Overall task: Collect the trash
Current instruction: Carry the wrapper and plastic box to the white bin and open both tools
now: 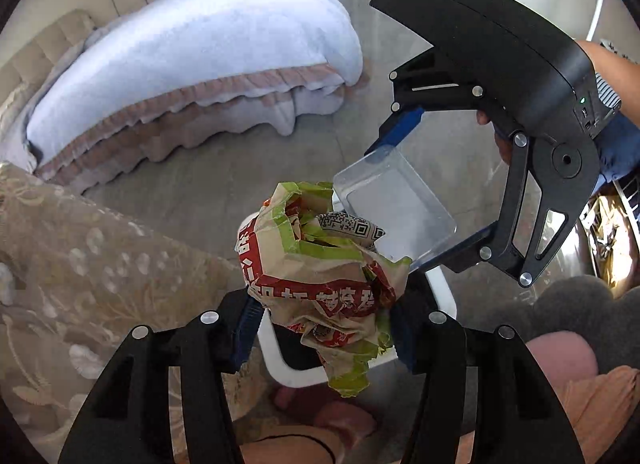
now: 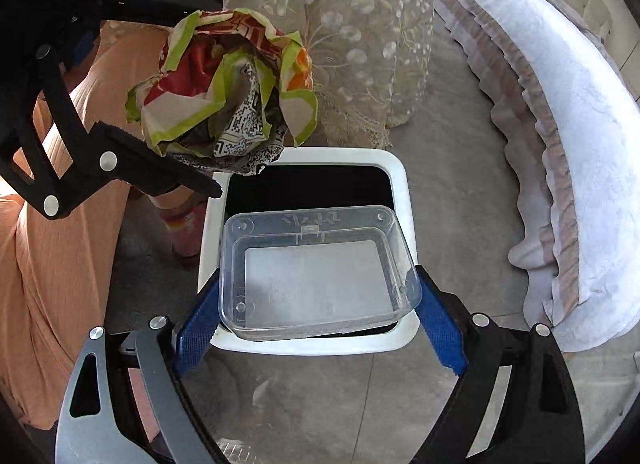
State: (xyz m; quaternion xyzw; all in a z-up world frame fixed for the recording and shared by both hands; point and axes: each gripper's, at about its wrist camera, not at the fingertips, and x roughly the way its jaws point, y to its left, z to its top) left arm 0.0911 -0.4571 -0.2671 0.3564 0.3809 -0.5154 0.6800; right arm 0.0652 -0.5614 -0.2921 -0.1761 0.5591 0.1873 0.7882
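My left gripper [image 1: 320, 328] is shut on a crumpled paper wrapper [image 1: 320, 264], printed in green, red and a QR code; the wrapper also shows in the right wrist view [image 2: 224, 92], held above the near left corner of the bin. My right gripper [image 2: 320, 304] is shut on a clear plastic container [image 2: 316, 272], held by its two sides right over the opening of a white square trash bin [image 2: 404, 192] with a dark inside. In the left wrist view the container [image 1: 396, 204] sits beyond the wrapper, and the bin's rim [image 1: 272, 356] shows below it.
A bed [image 1: 192, 64] with a pale blue cover and frilled skirt stands beyond the bin on the grey floor [image 2: 460, 184]. A lace curtain [image 2: 340, 24] hangs close behind the bin. The person's orange skirt [image 2: 48, 264] and feet are beside it.
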